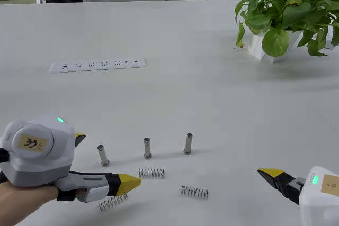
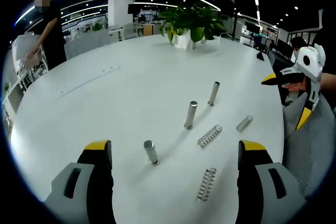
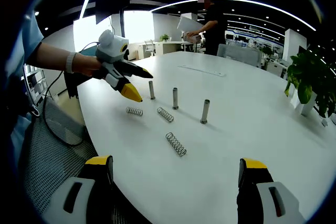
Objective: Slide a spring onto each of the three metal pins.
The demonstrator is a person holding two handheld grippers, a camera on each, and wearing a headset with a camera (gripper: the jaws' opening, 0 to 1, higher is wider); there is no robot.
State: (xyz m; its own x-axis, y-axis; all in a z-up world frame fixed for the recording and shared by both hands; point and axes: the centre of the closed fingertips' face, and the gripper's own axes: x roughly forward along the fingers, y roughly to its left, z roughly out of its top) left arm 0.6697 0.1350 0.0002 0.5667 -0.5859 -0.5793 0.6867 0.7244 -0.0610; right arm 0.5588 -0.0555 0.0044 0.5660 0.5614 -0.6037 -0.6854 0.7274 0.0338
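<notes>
On the surface [image 1: 212, 93]: three pins [image 1: 147, 148], three springs [image 1: 151, 173], one power strip [image 1: 97, 64], one plant [image 1: 286, 3].

The head view is looking forward and down over the white table [image 1: 212, 93], close above the three metal pins [image 1: 147, 148] and springs [image 1: 151, 173]. The left gripper view is sitting low beside the pins, facing the potted plant [image 2: 189, 22]. The right gripper view is looking in from off the table's edge, farther back, sharing the same pins and springs.
</notes>
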